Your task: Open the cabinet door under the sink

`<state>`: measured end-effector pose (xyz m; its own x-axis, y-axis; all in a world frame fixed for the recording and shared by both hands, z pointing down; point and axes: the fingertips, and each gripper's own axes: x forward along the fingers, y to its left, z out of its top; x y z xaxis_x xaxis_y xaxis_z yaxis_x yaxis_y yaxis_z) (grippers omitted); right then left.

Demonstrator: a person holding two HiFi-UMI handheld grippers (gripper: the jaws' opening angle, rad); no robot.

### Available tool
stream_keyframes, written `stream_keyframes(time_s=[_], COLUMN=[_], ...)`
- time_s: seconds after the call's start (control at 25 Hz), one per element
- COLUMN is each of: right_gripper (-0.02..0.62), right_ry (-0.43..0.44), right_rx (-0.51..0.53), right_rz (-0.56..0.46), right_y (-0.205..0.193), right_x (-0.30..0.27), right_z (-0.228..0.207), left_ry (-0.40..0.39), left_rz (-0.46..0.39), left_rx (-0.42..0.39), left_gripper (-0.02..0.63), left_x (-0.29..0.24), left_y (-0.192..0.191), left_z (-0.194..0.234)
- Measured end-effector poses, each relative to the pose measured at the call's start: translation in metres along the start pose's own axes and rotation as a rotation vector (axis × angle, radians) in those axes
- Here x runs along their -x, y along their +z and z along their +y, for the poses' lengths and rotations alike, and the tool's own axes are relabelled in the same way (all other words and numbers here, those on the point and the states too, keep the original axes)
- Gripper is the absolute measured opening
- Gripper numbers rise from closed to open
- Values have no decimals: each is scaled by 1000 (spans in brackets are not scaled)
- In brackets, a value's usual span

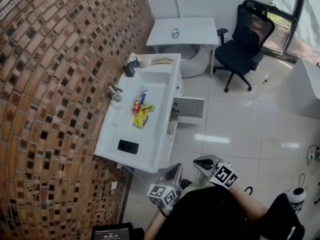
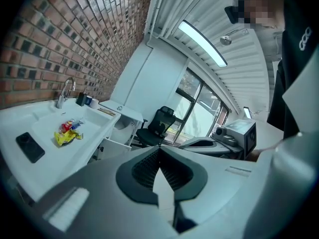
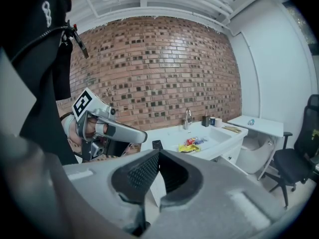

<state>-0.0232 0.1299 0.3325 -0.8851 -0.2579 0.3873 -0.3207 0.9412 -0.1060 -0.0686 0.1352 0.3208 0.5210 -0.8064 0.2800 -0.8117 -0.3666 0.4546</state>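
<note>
- Closed and empty, left tongs and right tongs sit lowest in head view; white sink cabinet lies ahead-left, nearer the left tongs, with one flat white door swung out at its far end.
- Left gripper view: left tongs pinched together; crumpled yellow-red wrappers lie in the white basin.
- Right gripper view: right tongs shut on nothing; cabinet ahead-right.

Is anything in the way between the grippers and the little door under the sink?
Nothing visible. Only bare floor tiles lie between the left gripper, the right gripper and the cabinet door, which already stands swung out from the sink unit.
</note>
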Motion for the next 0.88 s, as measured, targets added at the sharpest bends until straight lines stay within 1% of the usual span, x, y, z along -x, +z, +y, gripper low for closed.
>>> stream_keyframes(time_s=[0.16, 0.28, 0.48, 0.64, 0.8, 0.88], right_gripper=[-8, -8, -8, -8, -8, -8], right_ry=[4, 23, -1, 32, 31, 27], right_rx=[2, 11, 29, 30, 38, 38], right_rz=[-1, 7, -46, -14, -3, 4], right_y=[0, -2, 20, 17, 23, 19], right_x=[5, 15, 11, 14, 16, 19], right_z=[5, 11, 4, 11, 16, 19], left_ry=[8, 12, 1, 24, 25, 21], left_rz=[-12, -16, 3, -16, -33, -31], left_rx=[10, 14, -28, -1, 16, 24], left_gripper=[15, 15, 15, 15, 15, 15], left_x=[5, 7, 1, 7, 12, 15], left_y=[-2, -9, 5, 4, 5, 0], left_z=[-4, -11, -11, -13, -12, -13])
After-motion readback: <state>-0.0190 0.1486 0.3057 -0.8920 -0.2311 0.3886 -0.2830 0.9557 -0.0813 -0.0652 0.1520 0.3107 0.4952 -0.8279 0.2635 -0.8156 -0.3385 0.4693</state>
